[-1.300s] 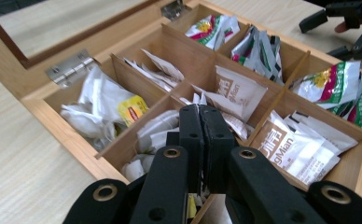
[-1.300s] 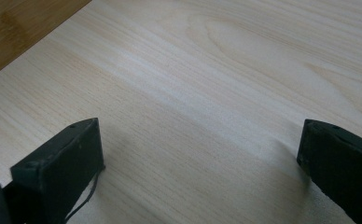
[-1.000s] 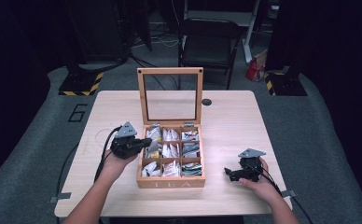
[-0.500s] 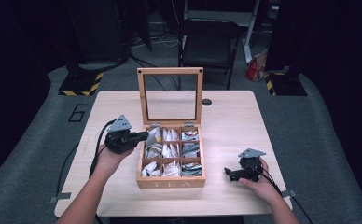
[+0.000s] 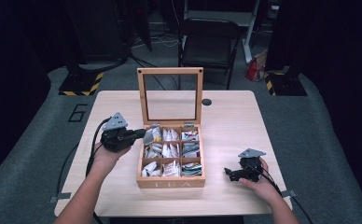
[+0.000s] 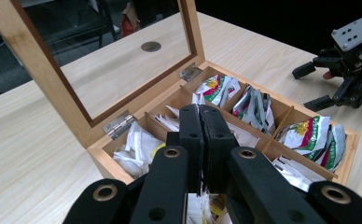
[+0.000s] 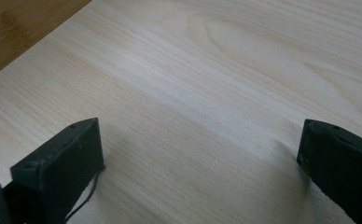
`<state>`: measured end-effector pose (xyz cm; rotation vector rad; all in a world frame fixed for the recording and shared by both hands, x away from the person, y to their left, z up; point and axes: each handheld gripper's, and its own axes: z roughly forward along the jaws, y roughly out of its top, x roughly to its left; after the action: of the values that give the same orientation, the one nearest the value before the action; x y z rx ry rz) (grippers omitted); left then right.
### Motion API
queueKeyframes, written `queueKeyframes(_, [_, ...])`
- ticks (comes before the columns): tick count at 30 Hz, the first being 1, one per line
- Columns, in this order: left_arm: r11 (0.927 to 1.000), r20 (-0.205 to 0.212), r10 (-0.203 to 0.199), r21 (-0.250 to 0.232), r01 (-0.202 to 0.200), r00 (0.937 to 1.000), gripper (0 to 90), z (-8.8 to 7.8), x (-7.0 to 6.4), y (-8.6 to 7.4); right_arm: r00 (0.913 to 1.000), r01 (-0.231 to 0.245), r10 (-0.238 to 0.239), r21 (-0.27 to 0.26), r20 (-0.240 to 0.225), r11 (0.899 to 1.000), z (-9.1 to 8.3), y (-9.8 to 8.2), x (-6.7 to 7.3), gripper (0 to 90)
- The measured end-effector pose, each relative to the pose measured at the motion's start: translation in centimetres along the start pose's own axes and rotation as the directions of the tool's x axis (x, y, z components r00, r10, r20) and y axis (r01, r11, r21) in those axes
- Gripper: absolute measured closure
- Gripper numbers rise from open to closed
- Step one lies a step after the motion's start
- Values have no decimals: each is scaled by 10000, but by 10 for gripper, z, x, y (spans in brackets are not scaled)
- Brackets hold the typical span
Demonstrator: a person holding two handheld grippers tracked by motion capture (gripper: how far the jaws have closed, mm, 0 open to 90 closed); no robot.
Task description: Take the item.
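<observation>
A wooden tea box (image 5: 170, 183) sits in the middle of the pale wood tabletop (image 5: 230, 121). Its glass lid (image 5: 170, 95) stands up at the far side. Thin walls split the box into small square rooms, and crinkly paper tea bags (image 5: 191, 150) fill them. The left gripper (image 5: 139, 135) hangs over the box's far left corner, fingers pressed together on a tea bag (image 5: 148, 136). The right gripper (image 5: 229, 173) rests near the box's right side with its fingers wide apart. Smooth bare wood lies on both sides of the box.
</observation>
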<state>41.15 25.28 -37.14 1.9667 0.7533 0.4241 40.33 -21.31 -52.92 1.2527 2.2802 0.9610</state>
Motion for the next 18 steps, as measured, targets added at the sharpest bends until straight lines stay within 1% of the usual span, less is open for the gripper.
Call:
queueKeyframes(1, [10000, -36, -22, 16, 22, 10000, 881, -3, 2, 1, 10000, 3, -3, 12, -10, 10000, 0, 0, 0, 0])
queueKeyframes(2, [10000, -110, -29, -75, 29, 9999, 881, -5, 2, 1, 10000, 5, -5, -2, -1, 10000, 0, 0, 0, 0])
queueKeyframes(5, [10000, -146, -40, -49, 39, 9999, 880, -8, 5, 2, 10000, 5, -5, -3, 2, 10000, 0, 0, 0, 0])
queueKeyframes(9, [9994, -429, -272, -245, 261, 9987, 880, -18, 11, 1, 10000, -2, 2, -5, 2, 10000, 0, 0, 0, 0])
queueKeyframes(12, [9989, -480, -336, -329, 320, 9983, 881, -22, 14, 1, 10000, 5, -5, 11, -16, 10000, 0, 0, 0, 0])
queueKeyframes(13, [9983, -537, -435, -423, 412, 9976, 880, -26, 16, 1, 10000, 3, -3, -3, 0, 10000, 0, 0, 0, 0])
queueKeyframes(15, [9976, -656, -498, -524, 464, 9966, 880, -30, 18, 0, 10000, 3, -3, -5, 1, 10000, 0, 0, 0, 0])
queueKeyframes(17, [9971, -688, -548, -570, 509, 9961, 880, -32, 20, 0, 10000, -17, 17, -17, 8, 10000, 0, 0, 0, 0])
queueKeyframes(18, [9967, -782, -597, -604, 551, 9951, 880, -36, 22, 0, 10000, -14, 14, -10, 13, 10000, 0, 0, 0, 0])
